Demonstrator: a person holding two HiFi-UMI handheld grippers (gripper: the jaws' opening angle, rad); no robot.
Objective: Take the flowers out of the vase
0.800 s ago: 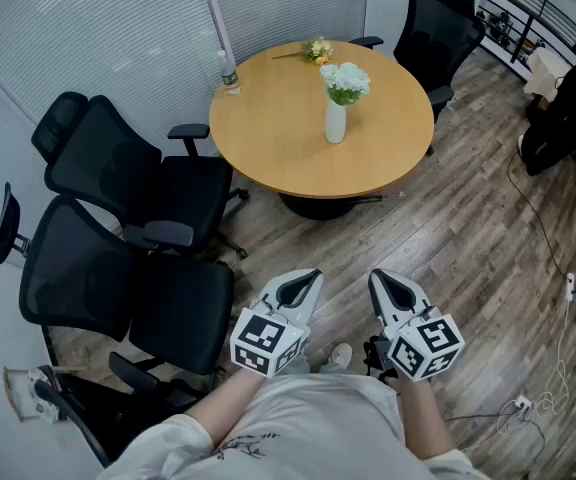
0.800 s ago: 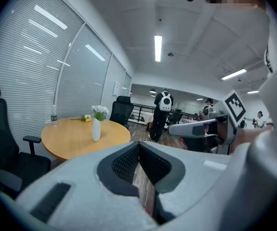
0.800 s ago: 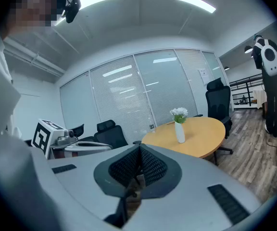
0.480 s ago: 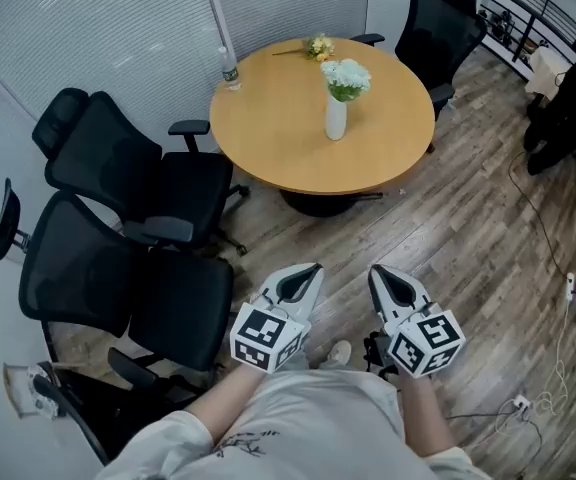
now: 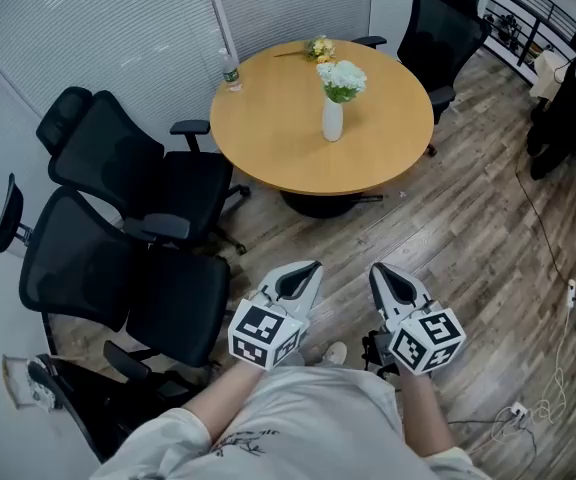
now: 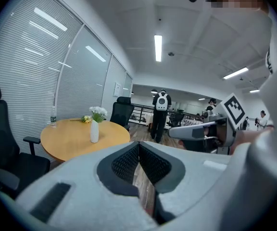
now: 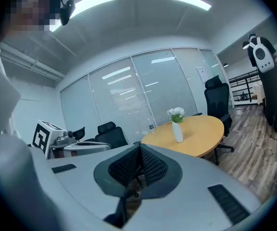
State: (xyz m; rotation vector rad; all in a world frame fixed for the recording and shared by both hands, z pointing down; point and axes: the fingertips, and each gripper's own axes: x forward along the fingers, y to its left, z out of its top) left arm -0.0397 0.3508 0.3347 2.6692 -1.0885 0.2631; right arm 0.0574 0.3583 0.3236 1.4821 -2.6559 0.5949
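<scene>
Round table (image 5: 288, 153) stayed where it was before, left gripper (image 5: 311, 267) and right gripper (image 5: 377, 270) were both closed and empty, barely moved, well apart from the table, white vase (image 5: 332, 120) stood on it, flowers (image 5: 342, 76) still inside.

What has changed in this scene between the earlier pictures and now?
Nothing visibly moved, and nothing was taken hold of or let go. The left gripper and right gripper stay shut and empty, away from the table. The flowers stay in the vase.
</scene>
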